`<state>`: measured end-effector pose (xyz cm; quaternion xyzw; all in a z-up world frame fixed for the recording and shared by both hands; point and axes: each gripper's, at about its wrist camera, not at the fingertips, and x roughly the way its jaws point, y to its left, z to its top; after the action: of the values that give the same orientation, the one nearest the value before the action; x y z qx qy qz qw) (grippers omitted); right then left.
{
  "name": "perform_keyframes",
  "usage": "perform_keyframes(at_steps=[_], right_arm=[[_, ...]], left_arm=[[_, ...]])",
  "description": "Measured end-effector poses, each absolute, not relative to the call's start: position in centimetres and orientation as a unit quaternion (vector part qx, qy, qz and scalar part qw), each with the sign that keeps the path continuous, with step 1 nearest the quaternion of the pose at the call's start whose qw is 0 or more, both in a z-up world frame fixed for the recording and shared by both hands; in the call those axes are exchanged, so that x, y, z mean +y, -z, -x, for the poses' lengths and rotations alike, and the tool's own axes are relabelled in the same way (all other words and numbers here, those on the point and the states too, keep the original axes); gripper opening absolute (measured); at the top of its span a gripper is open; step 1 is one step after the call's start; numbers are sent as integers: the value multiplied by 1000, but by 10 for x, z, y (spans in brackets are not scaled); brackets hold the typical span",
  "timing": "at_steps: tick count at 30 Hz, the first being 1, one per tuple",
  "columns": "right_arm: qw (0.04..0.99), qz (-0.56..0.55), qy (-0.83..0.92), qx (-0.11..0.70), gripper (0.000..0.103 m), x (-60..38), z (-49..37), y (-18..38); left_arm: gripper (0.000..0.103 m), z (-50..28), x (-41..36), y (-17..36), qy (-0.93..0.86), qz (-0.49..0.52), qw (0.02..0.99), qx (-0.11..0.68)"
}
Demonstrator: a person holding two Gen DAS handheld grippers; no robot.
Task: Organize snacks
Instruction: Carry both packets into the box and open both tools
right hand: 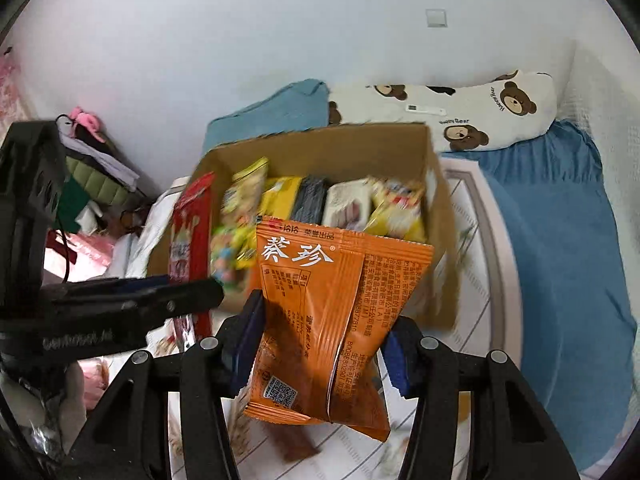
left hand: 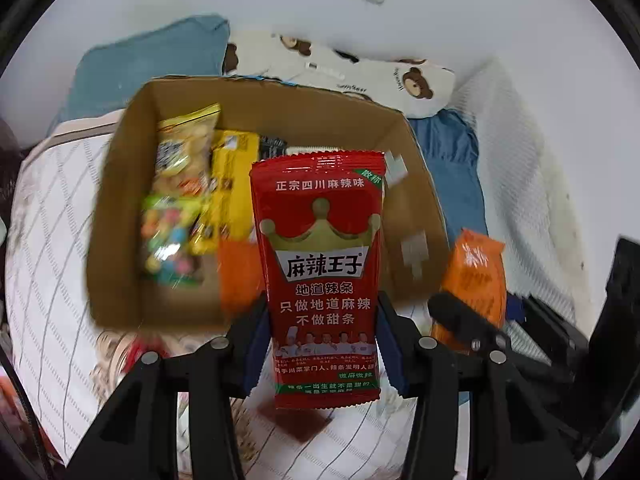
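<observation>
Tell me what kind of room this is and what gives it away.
Most likely a bedroom: the cardboard box of snacks sits on a quilted bed cover, with a bear-print pillow and a blue sheet behind it against a white wall.

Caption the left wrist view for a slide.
Left gripper holds a red snack packet above the cardboard box of snacks.

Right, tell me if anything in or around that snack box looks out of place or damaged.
Nothing stands out. The cardboard box sits upright on the bed with packets packed inside. The left gripper holds a red packet and the right gripper an orange packet, both intact, neither in the box yet.
</observation>
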<state>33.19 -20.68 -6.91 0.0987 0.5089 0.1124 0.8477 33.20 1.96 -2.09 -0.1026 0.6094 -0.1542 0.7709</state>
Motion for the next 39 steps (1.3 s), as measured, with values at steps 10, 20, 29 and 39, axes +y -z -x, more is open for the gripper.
perform_keyframes(at_steps=[10,20,29,39], right_arm=[[808,-104,-105,570,58,-219,-418,122],[774,-86,-101,619,97,-214,-431,154],[781,-62,-78,617,98,-207,-428,157],[800,-64,-53,594,98,-202,-409,147]], left_arm=[[47,-422,-17,85,140,115,703,687],[95,-421,-18,101,128,107,698,696],[96,-413,1,92,89,68,735,669],[96,-384,30,68,39,19,787,615]])
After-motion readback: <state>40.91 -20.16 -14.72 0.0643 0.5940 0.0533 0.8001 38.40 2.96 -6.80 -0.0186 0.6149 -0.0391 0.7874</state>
